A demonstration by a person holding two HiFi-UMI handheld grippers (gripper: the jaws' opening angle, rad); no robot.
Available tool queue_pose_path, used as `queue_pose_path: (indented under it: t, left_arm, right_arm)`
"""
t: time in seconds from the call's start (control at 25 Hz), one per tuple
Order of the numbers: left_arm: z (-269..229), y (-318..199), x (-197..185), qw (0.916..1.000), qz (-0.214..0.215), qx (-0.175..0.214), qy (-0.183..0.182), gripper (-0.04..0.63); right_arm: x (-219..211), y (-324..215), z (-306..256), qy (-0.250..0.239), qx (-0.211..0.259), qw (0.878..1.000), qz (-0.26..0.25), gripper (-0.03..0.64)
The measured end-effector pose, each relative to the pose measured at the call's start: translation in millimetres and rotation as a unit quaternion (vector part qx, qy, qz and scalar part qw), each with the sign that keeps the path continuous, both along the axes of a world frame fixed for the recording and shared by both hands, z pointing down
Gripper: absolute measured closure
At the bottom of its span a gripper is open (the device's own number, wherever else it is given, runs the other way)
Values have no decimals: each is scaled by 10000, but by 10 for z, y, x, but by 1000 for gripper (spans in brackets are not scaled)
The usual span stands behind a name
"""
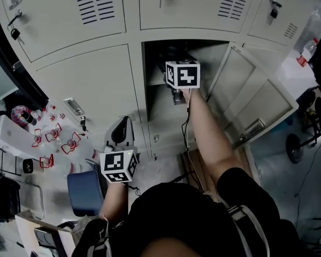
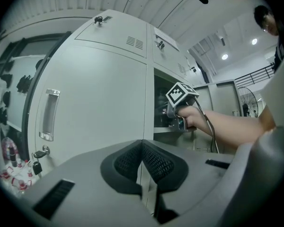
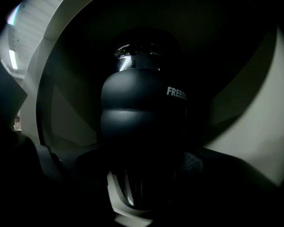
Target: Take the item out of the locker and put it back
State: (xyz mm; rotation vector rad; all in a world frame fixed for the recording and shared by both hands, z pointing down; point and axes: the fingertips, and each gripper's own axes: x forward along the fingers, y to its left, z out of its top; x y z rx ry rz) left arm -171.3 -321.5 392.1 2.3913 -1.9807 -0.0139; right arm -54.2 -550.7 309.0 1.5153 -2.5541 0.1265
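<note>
doors first: to the left of your left gripper [image 2: 142, 148] stands a closed locker door [image 2: 99, 93] with a vertical handle [image 2: 48, 115] and keys [image 2: 36, 165] hanging below it. that gripper's jaws are pressed together with nothing between them, and you hold it back near your body, apart from the lockers. it points at the seam between that door and the open compartment [image 1: 159, 98] just to its right. your right arm [image 1: 211, 138] stretches into that compartment, and your right gripper [image 3: 135, 167] sits in the dark opening with its marker cube [image 1: 183, 74] at the threshold. its jaws stand wide and are clamped on a dark bottle [image 3: 142, 103] with a bulging sleeve and white lettering, upright between them inside the locker. whether the bottle rests on the shelf is too dark to tell. to the right of that gripper, the compartment's own door [image 1: 251, 98] hangs swung open.
</note>
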Motion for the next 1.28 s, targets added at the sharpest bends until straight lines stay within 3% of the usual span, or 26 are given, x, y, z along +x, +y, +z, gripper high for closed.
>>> queue_pose_path:
  t: [0.2, 0.32, 0.52, 0.6, 0.64, 0.68, 0.76, 0.8, 1.28]
  left_arm:
    - [11, -28, 77, 10000, 93, -35, -7, 583]
    - [25, -32, 104, 9999, 110, -63, -15, 583]
    - [48, -61, 138, 9999, 118, -102, 0, 583]
    - [42, -77, 156, 9999, 126, -93, 6, 583]
    - [36, -83, 169, 9999, 133, -83, 11, 583]
    - [28, -89, 186, 9999, 146, -74, 18, 583]
    - [24, -103, 228, 9998, 180, -72, 26, 583]
    - [24, -112, 249, 9998, 197, -77, 27, 583]
    - [-35, -110, 438, 9995, 319, -8, 19, 583]
  right_arm:
    - [12, -9, 17, -62, 74, 9999, -71, 213]
    - [70, 45, -41, -196, 356, 9992, -12, 149]
    - [198, 376, -145, -481, 825, 9954, -83, 150]
    - [240, 600, -160, -642, 959, 9931, -210, 184]
    - [283, 720, -157, -720, 1031, 9918, -208, 232]
    - [343, 840, -149, -796, 1119, 9904, -148, 301]
    - [467, 1067, -101, -864, 1323, 9874, 49, 548]
    - [500, 1168, -58, -828, 1408, 9865, 98, 601]
    - [537, 1636, 420, -881, 1160, 9891, -210, 604]
